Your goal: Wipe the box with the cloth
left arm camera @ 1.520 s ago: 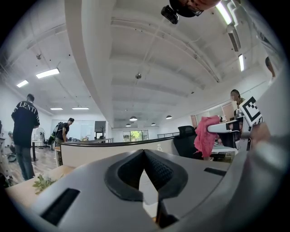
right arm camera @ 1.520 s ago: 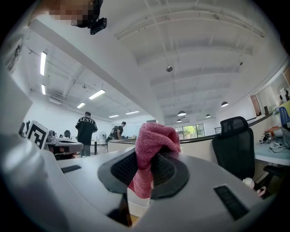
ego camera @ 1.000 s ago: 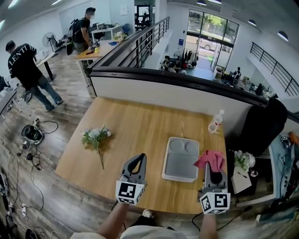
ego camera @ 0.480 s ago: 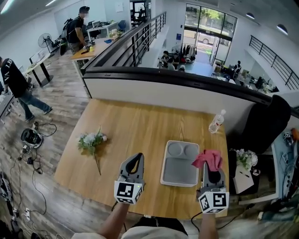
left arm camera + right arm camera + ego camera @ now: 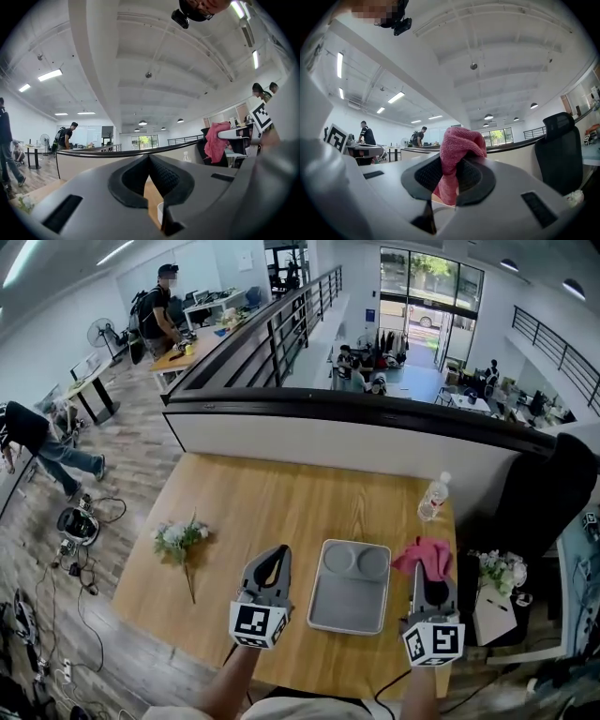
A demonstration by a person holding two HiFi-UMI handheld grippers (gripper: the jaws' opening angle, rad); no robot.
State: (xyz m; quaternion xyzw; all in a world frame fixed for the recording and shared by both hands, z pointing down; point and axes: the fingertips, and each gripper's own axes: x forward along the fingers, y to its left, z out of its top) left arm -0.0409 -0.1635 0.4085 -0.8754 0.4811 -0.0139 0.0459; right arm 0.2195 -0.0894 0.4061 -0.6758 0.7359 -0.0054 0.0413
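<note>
Right gripper (image 5: 425, 576) pinches the cloth (image 5: 424, 556); box (image 5: 349, 592) just to its left, left gripper (image 5: 276, 557) pressed together beyond.

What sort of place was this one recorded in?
Probably an open-plan office, on an upper level: the wooden table stands by a balcony wall overlooking a lower floor, a black office chair sits beside it, and people work at desks behind.

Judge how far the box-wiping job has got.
Done: the pink cloth is picked up and clamped in the right tool. In hand: it is held beside the grey box, not touching it; the left tool is shut and empty. Left: all the wiping.
</note>
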